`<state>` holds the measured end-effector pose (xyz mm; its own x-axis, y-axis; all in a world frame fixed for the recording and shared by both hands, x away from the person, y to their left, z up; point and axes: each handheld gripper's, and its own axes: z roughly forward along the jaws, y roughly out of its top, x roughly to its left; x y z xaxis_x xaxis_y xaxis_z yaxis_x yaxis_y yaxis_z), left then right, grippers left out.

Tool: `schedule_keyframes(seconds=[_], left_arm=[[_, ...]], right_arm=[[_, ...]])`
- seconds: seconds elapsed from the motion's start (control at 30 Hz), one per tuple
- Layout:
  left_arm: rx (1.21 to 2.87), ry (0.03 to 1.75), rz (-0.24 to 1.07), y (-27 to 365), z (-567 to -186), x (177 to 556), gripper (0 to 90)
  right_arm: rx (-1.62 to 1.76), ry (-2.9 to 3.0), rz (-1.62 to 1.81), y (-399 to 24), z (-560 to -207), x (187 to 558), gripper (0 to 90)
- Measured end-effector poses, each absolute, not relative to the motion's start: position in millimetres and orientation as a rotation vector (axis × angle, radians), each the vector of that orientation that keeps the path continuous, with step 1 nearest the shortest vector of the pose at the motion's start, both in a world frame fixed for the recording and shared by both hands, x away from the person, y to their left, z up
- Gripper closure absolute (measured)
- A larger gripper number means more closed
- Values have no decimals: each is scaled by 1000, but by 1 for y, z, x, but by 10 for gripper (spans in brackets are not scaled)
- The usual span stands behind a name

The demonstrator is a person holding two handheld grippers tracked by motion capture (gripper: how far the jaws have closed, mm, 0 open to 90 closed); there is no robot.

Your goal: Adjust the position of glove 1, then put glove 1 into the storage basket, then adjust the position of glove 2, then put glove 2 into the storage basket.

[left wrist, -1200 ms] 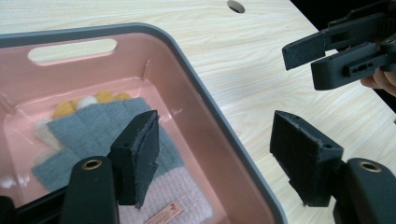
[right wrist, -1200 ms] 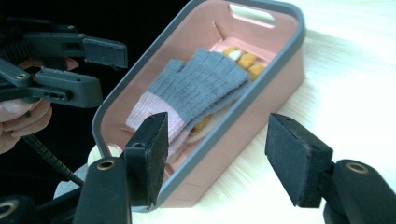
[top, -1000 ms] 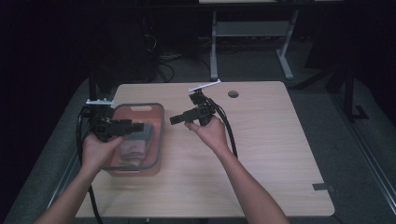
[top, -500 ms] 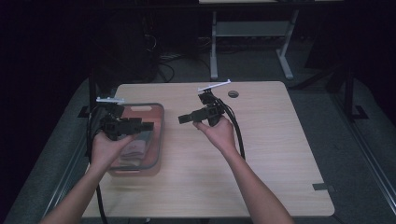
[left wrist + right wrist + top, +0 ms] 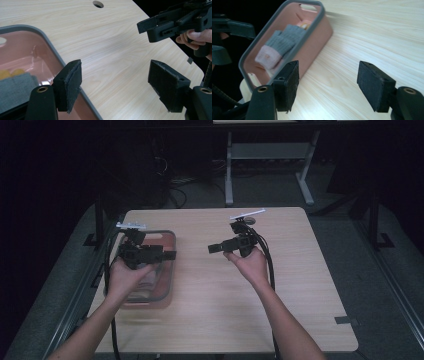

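Note:
A pink bin with a grey rim [image 5: 171,270] stands at the table's left; a grey sock with a pink cuff [image 5: 283,42] lies inside. My left gripper [image 5: 169,255] hovers over the bin, jaws pointing right toward the table's middle. In its own view the left gripper [image 5: 115,75] is open above the bin's rim [image 5: 50,45] and bare wood. My right gripper [image 5: 212,248] is held above mid-table, pointing left at the bin. The right gripper [image 5: 328,72] is open too. Both pairs of jaws have just been opening, with nothing between them.
A round cable hole [image 5: 250,221] sits near the table's far edge. A dark tape patch [image 5: 345,320] marks the near right corner. Cables trail from both grippers toward the person. Another desk's white legs [image 5: 229,170] stand beyond the table.
Both hands have shifted to the right across the table. The left gripper now reaches past the bin's right rim; the right gripper has drawn away from the bin.

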<state>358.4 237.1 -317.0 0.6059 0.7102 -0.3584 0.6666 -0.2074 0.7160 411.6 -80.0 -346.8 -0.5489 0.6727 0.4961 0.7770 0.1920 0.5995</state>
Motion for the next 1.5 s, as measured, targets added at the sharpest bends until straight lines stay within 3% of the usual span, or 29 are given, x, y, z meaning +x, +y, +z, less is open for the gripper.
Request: schedule_keyframes(seconds=[0.53,1.5], left_arm=[[1953,1024,17,207,-319,357,269],[2014,922,-64,145,-335,348,264]], right_arm=[[-1599,-2258,-1265,-145,-366,399,333],[-1719,-2193,-1250,-207,-386,376,333]])
